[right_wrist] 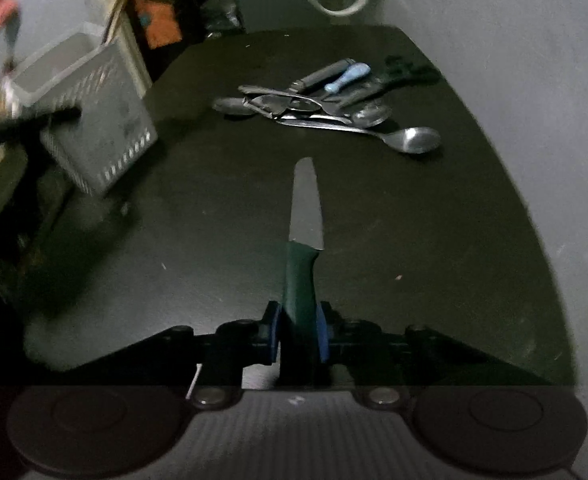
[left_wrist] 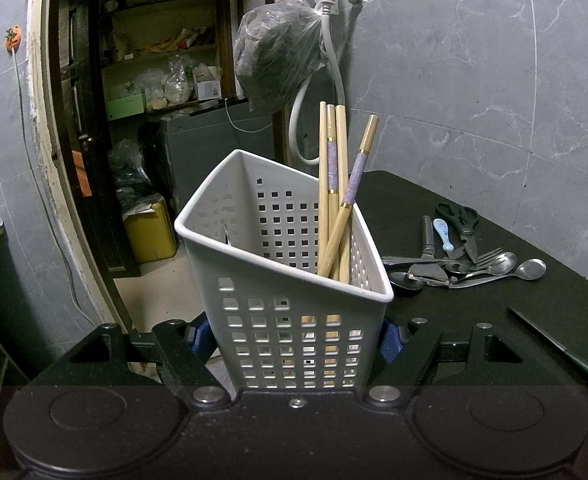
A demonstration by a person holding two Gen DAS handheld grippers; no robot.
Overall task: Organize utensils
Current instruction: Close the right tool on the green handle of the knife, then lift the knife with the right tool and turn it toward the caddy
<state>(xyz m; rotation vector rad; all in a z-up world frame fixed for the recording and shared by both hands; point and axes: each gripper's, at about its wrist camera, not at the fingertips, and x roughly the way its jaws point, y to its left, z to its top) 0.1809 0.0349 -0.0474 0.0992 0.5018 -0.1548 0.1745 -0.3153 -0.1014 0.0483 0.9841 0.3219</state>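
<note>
My left gripper (left_wrist: 294, 338) is shut on a white perforated utensil basket (left_wrist: 289, 280), held tilted at the table's left edge; the basket also shows in the right wrist view (right_wrist: 93, 120). Several wooden chopsticks (left_wrist: 336, 188) stand in it. My right gripper (right_wrist: 298, 328) is shut on the dark green handle of a knife (right_wrist: 304, 240), blade pointing forward above the black table (right_wrist: 414, 260). A pile of spoons, forks, scissors and a blue-handled spoon (right_wrist: 326, 104) lies at the table's far side, and shows in the left wrist view (left_wrist: 462, 256). The knife blade shows at right in the left wrist view (left_wrist: 542, 332).
A grey marble wall (left_wrist: 474, 80) backs the table. A tap with a hose and a hanging plastic bag (left_wrist: 277, 52) is behind the basket. An open doorway with cluttered shelves (left_wrist: 153, 80) lies to the left.
</note>
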